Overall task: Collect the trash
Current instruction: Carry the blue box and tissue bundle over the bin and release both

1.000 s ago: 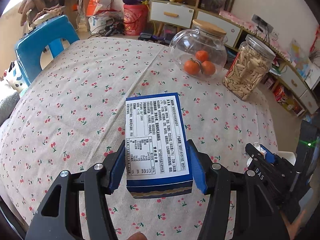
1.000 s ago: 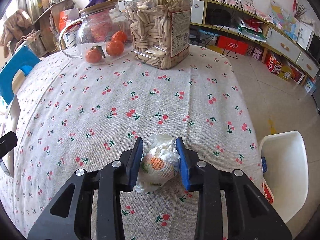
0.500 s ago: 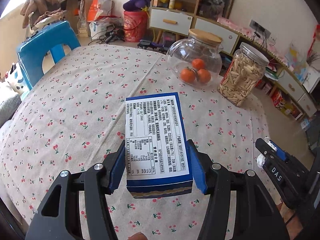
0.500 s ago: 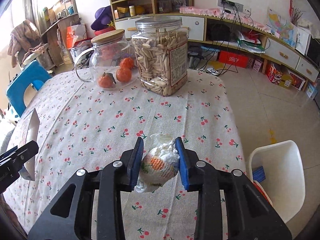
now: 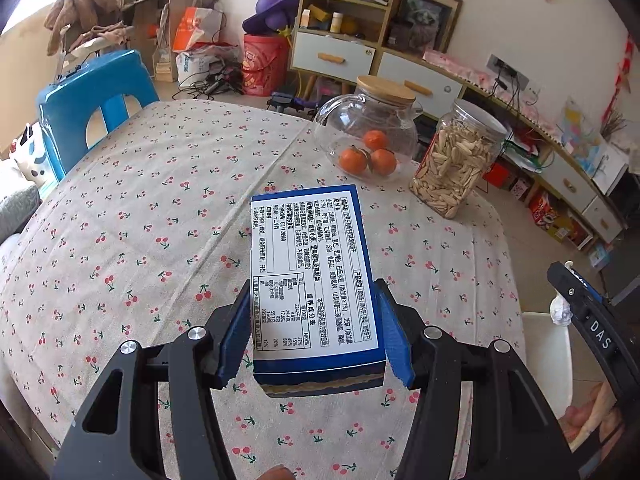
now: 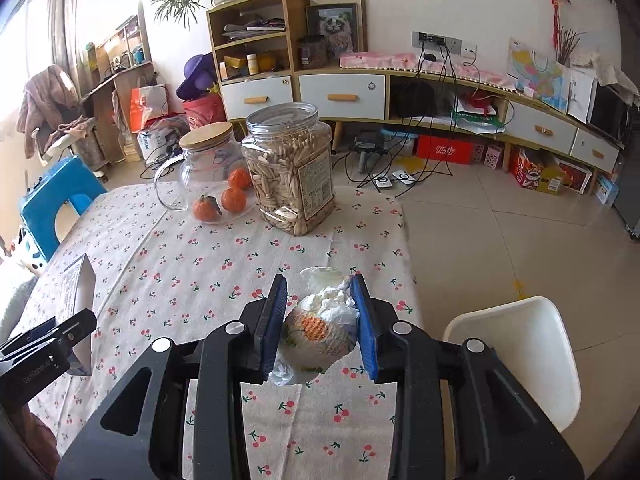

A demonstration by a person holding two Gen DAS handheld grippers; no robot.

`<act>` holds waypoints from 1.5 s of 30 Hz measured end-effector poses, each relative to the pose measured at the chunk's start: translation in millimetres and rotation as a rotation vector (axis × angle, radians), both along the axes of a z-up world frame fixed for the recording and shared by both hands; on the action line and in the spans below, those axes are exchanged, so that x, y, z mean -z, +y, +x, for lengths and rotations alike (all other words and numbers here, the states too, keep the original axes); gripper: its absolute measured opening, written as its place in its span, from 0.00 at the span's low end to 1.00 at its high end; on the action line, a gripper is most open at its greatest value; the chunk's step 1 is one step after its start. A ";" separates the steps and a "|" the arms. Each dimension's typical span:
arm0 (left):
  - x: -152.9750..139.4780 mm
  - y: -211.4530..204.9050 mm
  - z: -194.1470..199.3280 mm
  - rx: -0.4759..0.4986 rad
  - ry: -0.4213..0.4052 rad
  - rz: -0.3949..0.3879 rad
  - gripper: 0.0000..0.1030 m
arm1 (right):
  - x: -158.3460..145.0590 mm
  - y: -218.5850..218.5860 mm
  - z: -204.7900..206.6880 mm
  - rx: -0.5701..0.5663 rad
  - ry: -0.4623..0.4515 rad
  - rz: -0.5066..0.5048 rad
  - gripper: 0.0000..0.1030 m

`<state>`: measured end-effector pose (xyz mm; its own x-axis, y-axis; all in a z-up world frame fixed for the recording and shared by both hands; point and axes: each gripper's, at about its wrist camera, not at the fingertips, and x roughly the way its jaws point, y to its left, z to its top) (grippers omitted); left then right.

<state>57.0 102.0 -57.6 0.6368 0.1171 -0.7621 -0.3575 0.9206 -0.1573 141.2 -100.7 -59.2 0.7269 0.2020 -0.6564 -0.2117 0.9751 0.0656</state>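
My left gripper (image 5: 314,332) is shut on a blue box (image 5: 310,272) with a white printed label and holds it above the cherry-print tablecloth (image 5: 140,220). My right gripper (image 6: 320,320) is shut on a crumpled white wrapper (image 6: 320,332) with an orange patch, held above the table's right front part. The box (image 6: 76,292) and the left gripper (image 6: 44,352) show at the left of the right wrist view. The right gripper (image 5: 588,320) shows at the right edge of the left wrist view.
A glass jar (image 5: 370,136) with three oranges and a clear jar of seeds (image 5: 456,168) stand at the table's far side. A white bin (image 6: 520,356) stands on the floor to the table's right. A blue stool (image 5: 92,96) stands far left.
Both grippers have risen and pulled back from the table, keeping hold of the box and the wrapper. More of the room and the white bin now shows.
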 end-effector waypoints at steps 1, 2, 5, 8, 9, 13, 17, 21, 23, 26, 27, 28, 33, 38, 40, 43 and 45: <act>-0.2 -2.5 -1.7 0.002 -0.001 -0.002 0.55 | -2.3 -3.0 -2.4 0.004 -0.006 0.001 0.30; -0.5 -4.8 -3.2 0.005 -0.001 -0.003 0.55 | -4.4 -6.8 -4.6 0.008 -0.013 0.002 0.30; -0.9 -12.6 -8.1 0.013 -0.004 -0.007 0.55 | -11.0 -17.8 -11.2 0.021 -0.033 -0.001 0.30; -1.2 -21.6 -11.2 0.024 -0.004 -0.006 0.55 | -16.7 -32.0 -17.4 0.041 -0.050 -0.001 0.30; -1.2 -24.8 -12.0 0.028 -0.003 -0.007 0.55 | -18.9 -37.5 -20.0 0.049 -0.057 -0.003 0.30; -2.5 -40.0 -12.0 0.054 -0.001 -0.007 0.55 | -25.6 -60.5 -28.4 0.093 -0.087 -0.015 0.30; -6.6 -59.6 -11.8 0.087 -0.009 0.000 0.55 | -29.0 -87.9 -33.7 0.145 -0.097 -0.012 0.30; -10.1 -78.9 -10.9 0.120 -0.015 0.003 0.55 | -30.6 -114.4 -39.9 0.195 -0.104 -0.012 0.31; -10.5 -89.5 -11.1 0.138 -0.015 0.006 0.55 | -31.1 -128.5 -43.2 0.221 -0.108 -0.014 0.31; -11.1 -106.5 -11.2 0.169 -0.017 0.011 0.55 | -28.6 -150.0 -44.6 0.267 -0.106 -0.023 0.31; -11.5 -112.5 -11.0 0.179 -0.017 0.012 0.55 | -26.4 -157.3 -43.4 0.285 -0.100 -0.025 0.31; -12.3 -118.4 -11.0 0.189 -0.018 0.013 0.55 | -23.7 -165.5 -41.7 0.304 -0.090 -0.023 0.34; -16.6 -151.7 -5.9 0.248 -0.022 0.007 0.55 | -13.8 -203.2 -41.2 0.411 -0.066 0.005 0.72; -24.6 -194.8 3.0 0.321 -0.042 -0.004 0.55 | -13.6 -233.0 -50.1 0.491 -0.072 0.008 0.79; -25.9 -213.0 7.3 0.353 -0.049 -0.013 0.55 | -12.5 -245.3 -54.6 0.521 -0.066 0.013 0.81; -24.4 -240.1 11.8 0.399 -0.046 -0.031 0.55 | -11.9 -263.7 -62.2 0.563 -0.060 0.013 0.84; -22.1 -256.3 14.8 0.426 -0.042 -0.045 0.55 | -11.5 -273.1 -67.9 0.587 -0.060 0.009 0.87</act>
